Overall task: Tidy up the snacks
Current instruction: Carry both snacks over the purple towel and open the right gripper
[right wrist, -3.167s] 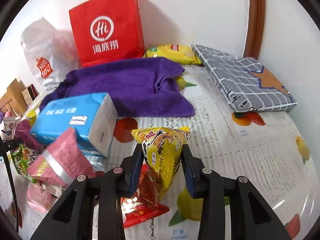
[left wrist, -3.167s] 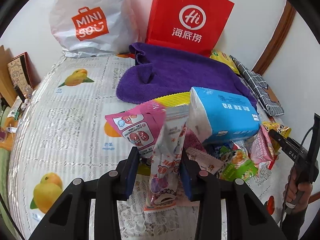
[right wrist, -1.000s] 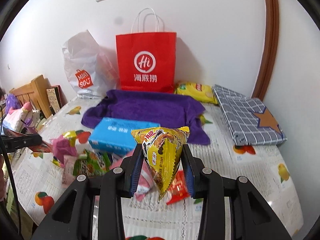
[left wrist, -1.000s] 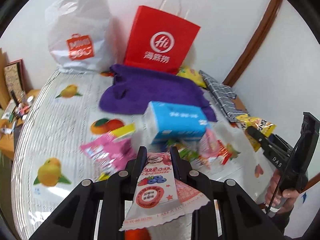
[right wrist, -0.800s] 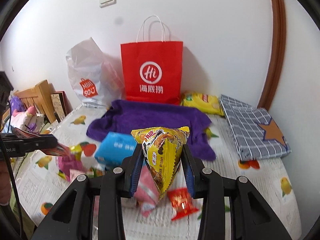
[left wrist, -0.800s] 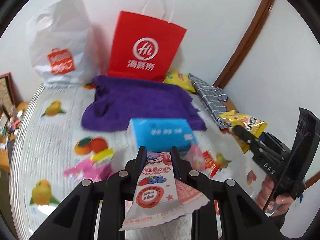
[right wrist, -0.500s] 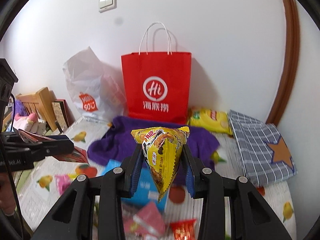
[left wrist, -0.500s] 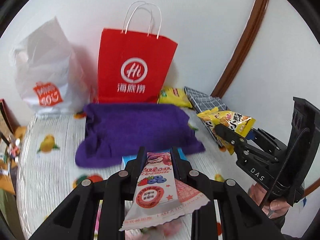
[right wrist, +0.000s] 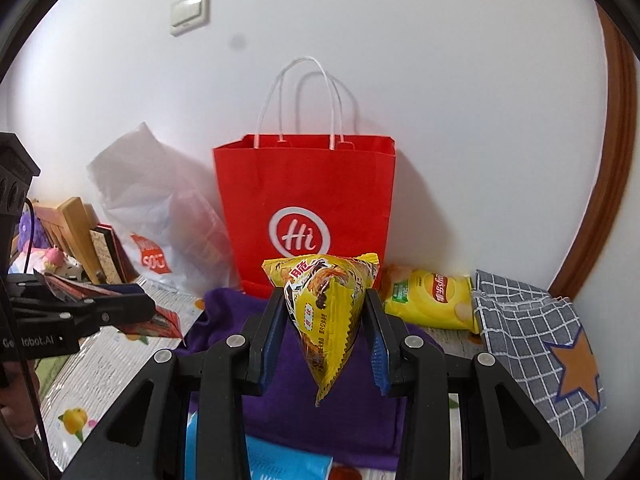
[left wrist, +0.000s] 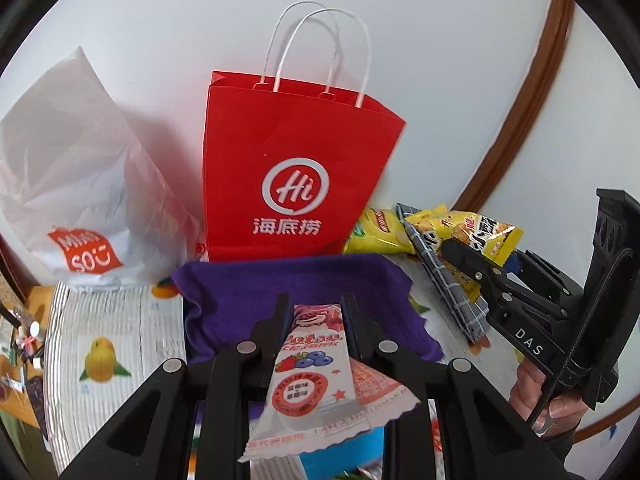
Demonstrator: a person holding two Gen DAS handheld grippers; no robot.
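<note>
My left gripper (left wrist: pixel 314 312) is shut on a pink and white snack packet (left wrist: pixel 316 376) with berries printed on it, held above the purple towel (left wrist: pixel 288 292). My right gripper (right wrist: pixel 326 316) is shut on a yellow triangular snack bag (right wrist: pixel 326 312). A red paper bag (right wrist: pixel 306 216) with white handles stands open against the wall, straight ahead of both grippers. In the left wrist view the right gripper (left wrist: pixel 472 258) with its yellow bag (left wrist: pixel 476 228) is at the right. The right wrist view has the left gripper (right wrist: pixel 120 306) at its left edge.
A white plastic shopping bag (left wrist: pixel 76 196) leans beside the red bag. A yellow chip bag (right wrist: pixel 434 298) and a folded grey checked cloth (right wrist: pixel 536 340) lie at the right. A blue tissue pack (right wrist: pixel 288 462) sits below the grippers. The fruit-print tablecloth (left wrist: pixel 100 344) covers the table.
Both grippers have risen and moved in toward the red bag, each still holding its snack. The bag now looms larger and the loose snacks on the table have dropped out of view.
</note>
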